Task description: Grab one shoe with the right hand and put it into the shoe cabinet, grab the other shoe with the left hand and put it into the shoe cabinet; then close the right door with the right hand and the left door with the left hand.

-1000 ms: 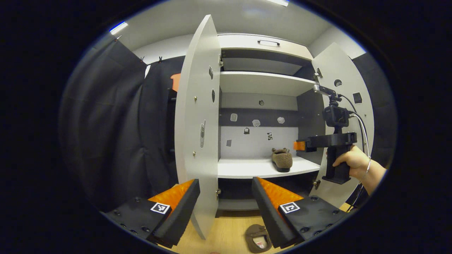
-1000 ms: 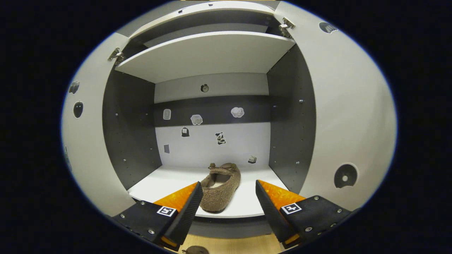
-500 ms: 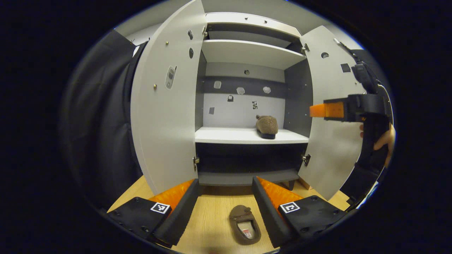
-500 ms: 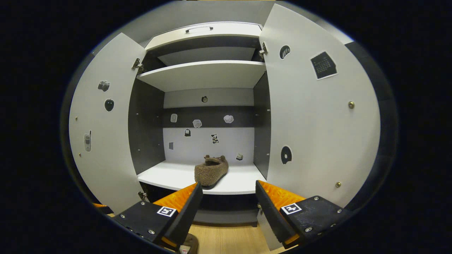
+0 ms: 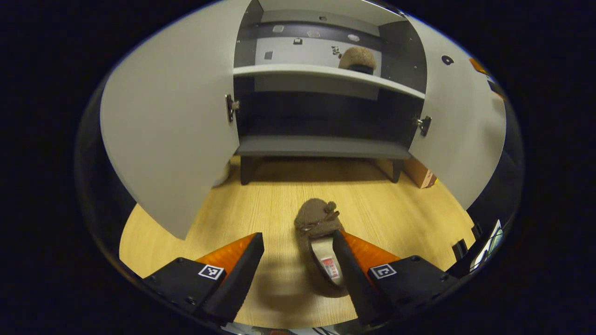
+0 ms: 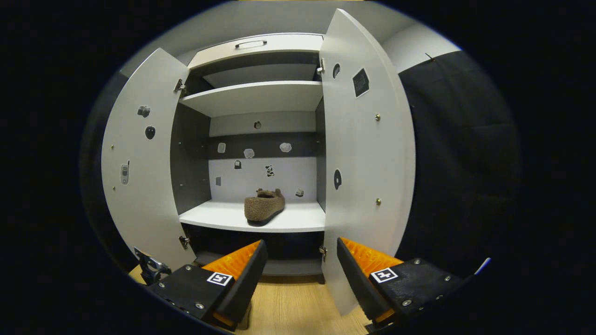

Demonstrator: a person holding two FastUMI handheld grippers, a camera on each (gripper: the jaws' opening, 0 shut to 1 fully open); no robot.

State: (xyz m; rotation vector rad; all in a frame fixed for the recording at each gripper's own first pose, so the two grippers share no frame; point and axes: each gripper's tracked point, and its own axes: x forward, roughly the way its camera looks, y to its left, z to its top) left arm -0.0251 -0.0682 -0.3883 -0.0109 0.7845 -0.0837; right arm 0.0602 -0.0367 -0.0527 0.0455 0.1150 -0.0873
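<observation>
We note the left gripper low over the floor, its fingers spread wide and holding nothing. The floor shoe lies directly ahead of it, not centred in the gap but set toward the right-hand finger as that view shows it, whose tip overlaps the shoe's open heel end; whether they touch we cannot tell. The shoe's long axis runs almost straight away from the gripper, heel nearest, toe pointing toward the cabinet. We judge the coming grasp turns on this: the fingers stand either side of the shoe's width, so a small sideways shift toward that finger and a short advance should bring the shoe between them across its narrow dimension.

Farther off in the left gripper view, both doors stand open, the left door near the shoe's line of travel. The shelf above carries the other shoe.

The right gripper also stands wide and empty, facing the cabinet from farther back, with the right door close ahead of its fingers. The placed shoe rests on the shelf toward its right part, leaving room on its left. We judge the left gripper much the nearer to the floor shoe.
</observation>
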